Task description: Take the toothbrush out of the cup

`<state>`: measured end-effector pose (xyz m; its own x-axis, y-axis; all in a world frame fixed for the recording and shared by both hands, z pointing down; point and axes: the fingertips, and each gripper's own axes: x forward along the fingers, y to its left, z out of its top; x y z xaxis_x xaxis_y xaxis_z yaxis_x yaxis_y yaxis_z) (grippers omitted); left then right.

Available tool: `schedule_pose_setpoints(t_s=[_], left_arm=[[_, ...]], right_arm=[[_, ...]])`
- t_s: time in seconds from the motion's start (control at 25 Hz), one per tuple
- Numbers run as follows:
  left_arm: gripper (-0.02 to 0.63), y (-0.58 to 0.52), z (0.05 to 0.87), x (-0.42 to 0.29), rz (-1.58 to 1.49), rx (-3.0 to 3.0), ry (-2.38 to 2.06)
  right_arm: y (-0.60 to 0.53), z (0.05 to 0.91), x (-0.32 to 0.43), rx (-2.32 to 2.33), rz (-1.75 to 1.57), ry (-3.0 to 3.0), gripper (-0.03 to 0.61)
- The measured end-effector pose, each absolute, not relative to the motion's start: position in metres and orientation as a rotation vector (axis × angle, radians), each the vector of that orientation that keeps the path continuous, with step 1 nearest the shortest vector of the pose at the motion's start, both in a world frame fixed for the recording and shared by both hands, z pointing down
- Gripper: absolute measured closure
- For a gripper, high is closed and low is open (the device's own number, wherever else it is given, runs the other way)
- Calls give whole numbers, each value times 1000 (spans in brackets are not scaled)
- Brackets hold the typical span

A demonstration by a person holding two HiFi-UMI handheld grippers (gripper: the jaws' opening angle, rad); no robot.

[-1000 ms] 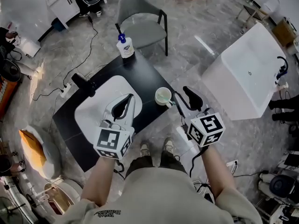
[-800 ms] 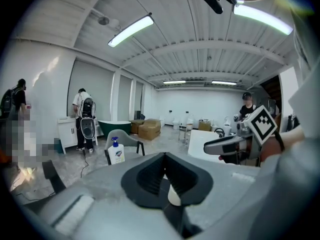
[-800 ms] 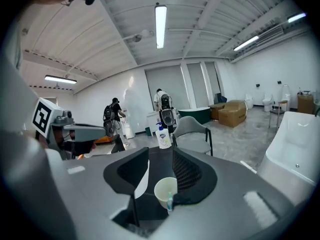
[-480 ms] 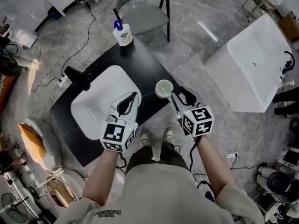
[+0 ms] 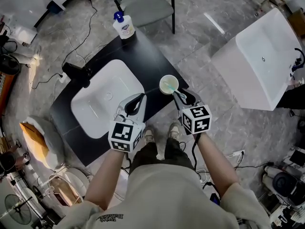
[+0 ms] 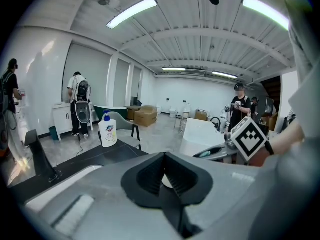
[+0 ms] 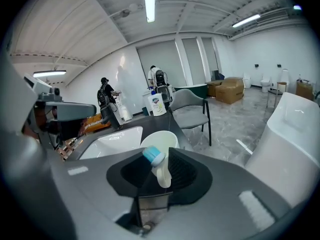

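A white cup (image 5: 168, 85) stands on the black counter (image 5: 147, 61) by its right edge, with a toothbrush in it. In the right gripper view the toothbrush (image 7: 159, 166), white with a blue end, sticks up out of the cup (image 7: 161, 139) between my jaws. My right gripper (image 7: 156, 173) is closing around it; the brush lies against the right pad, and a gap shows on the left. In the head view the right gripper (image 5: 183, 98) sits just below the cup. My left gripper (image 5: 135, 105) hangs open and empty over the sink's near rim (image 5: 102, 123).
A white sink basin (image 5: 95, 104) is set in the counter, with a black faucet (image 5: 76, 73) at its left. A soap bottle (image 5: 123, 26) stands at the far corner, a grey chair (image 5: 147, 8) behind it. A white bathtub (image 5: 267, 56) stands at the right. Cables lie on the floor.
Both grippers have sunk toward the counter. The right one has come up to the cup and its jaws have narrowed around the toothbrush end. The left one has settled over the sink's near edge.
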<state>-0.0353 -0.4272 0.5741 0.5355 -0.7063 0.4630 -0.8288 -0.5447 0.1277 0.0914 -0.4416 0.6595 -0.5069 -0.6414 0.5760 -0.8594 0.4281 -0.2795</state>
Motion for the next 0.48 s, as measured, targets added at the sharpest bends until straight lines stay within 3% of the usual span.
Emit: schedule_pose_setpoints(t_s=[0.08, 0.48], left_arm=[[612, -424, 576, -34, 521, 2441, -1264], [612, -416, 571, -36, 523, 2440, -1265]], right_arm=[[-442, 661, 90, 1296, 778, -2310, 501], [-446, 641, 94, 1365, 749, -2362, 535]])
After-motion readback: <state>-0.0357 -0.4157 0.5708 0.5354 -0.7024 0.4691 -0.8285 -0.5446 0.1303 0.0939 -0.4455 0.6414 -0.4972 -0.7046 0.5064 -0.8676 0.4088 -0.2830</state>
